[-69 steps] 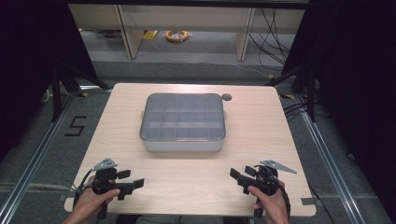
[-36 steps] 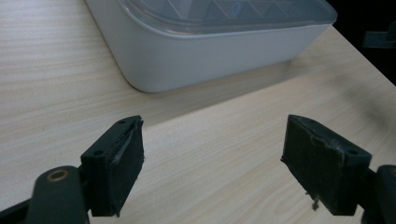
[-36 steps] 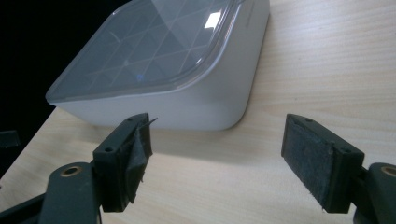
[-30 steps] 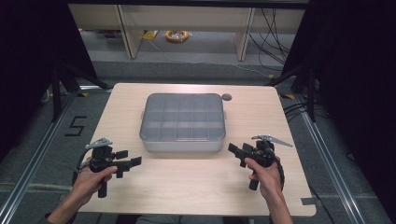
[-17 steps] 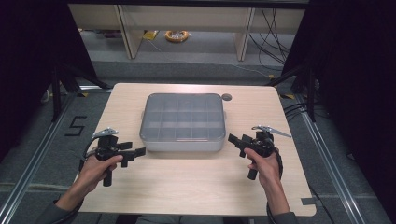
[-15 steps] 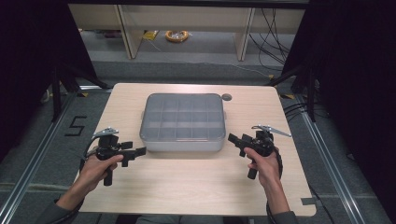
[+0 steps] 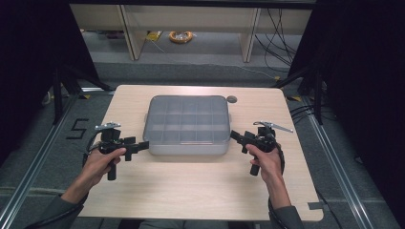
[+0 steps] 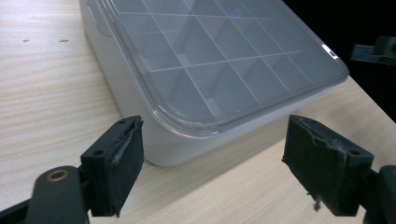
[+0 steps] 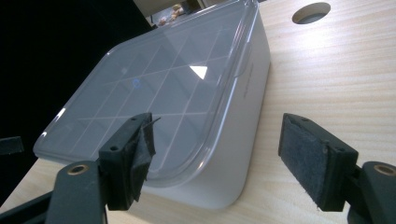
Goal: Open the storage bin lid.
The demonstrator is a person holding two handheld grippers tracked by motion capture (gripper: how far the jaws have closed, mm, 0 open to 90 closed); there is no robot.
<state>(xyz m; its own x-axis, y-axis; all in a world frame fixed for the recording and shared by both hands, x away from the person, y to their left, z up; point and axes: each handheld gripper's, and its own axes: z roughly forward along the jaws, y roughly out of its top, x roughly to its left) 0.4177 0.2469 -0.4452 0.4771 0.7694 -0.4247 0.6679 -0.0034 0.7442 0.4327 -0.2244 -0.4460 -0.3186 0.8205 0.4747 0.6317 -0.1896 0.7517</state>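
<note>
Your left gripper (image 7: 140,144) and right gripper (image 7: 236,137) both gape wide, jaws apart at the near corners of the grey plastic box (image 7: 187,124). It sits mid-table, rounded, its translucent lid gridded into compartments. The pale wood-grain table (image 7: 200,186) has a round hole (image 7: 231,99); black curtains flank it.

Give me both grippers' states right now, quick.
Left gripper: open, holding nothing, at the near left corner of the lidded box.
Right gripper: open, holding nothing, at its near right corner.
</note>
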